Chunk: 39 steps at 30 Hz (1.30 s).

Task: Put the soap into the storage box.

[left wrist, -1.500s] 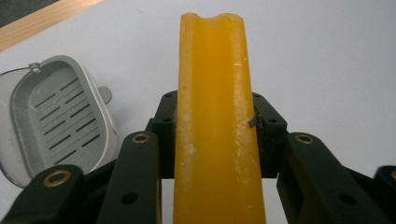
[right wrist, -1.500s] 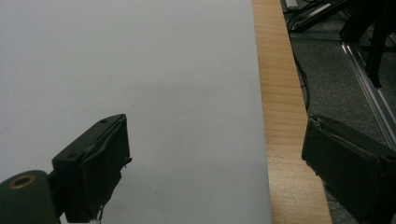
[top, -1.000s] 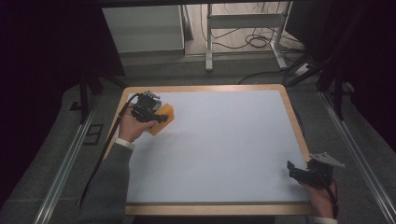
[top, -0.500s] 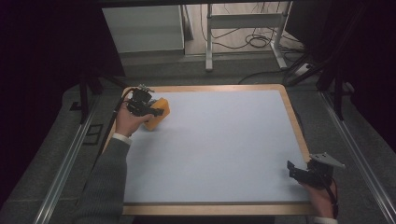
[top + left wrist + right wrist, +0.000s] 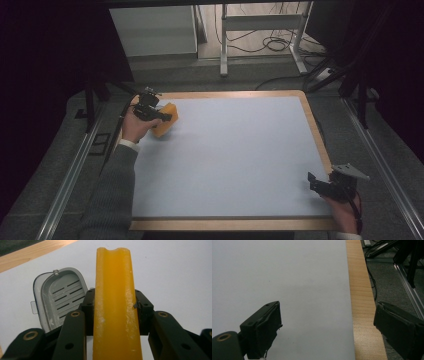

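While unmarked, yellow sponge (image 5: 115,305) sits clamped in left gripper (image 5: 113,307).

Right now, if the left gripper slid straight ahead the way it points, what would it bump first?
Probably the grey slotted tray. It lies on the white table just beyond the left gripper, slightly to one side; the held yellow sponge sticks out further, so it might pass beside the tray.

Right gripper (image 5: 328,332) with both black jaws spread wide apart, nothing between them. Beneath: pale tabletop (image 5: 287,277), bordered by a wooden edge strip (image 5: 360,302). Beyond the edge, dark floor with cables (image 5: 372,282) and a metal rail (image 5: 410,293).
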Motion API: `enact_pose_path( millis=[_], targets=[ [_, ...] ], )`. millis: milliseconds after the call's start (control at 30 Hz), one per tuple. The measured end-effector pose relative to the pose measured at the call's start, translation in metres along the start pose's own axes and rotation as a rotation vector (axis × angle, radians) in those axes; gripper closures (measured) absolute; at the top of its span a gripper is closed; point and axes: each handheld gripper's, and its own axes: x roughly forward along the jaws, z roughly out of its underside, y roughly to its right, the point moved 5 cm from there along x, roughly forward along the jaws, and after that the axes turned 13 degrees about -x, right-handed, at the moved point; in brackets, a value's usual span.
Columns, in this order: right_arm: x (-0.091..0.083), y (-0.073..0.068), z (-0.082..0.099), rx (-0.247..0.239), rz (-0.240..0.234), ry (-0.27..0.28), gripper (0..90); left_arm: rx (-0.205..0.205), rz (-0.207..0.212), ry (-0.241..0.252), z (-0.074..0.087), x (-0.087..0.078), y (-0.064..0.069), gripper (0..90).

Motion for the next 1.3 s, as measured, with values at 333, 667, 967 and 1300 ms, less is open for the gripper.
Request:
enact_pose_path(
  millis=[333,667,967,1300],
  targets=[
    [-0.001,0.001,0.000,0.001,0.002,0.000,7.8,-0.050,-0.010,0.023,-0.008,0.005,-0.014,61.2],
    [0.000,0.001,0.000,0.001,0.005,-0.001,7.8,-0.084,-0.033,0.059,-0.013,0.010,-0.023,61.2],
    [0.001,0.001,0.001,0.000,0.005,-0.006,7.8,-0.126,-0.040,0.068,-0.017,0.020,-0.031,61.2],
    [0.001,0.001,0.001,-0.003,0.008,-0.009,7.8,-0.169,-0.066,0.068,-0.019,0.026,-0.042,61.2]
  ],
)
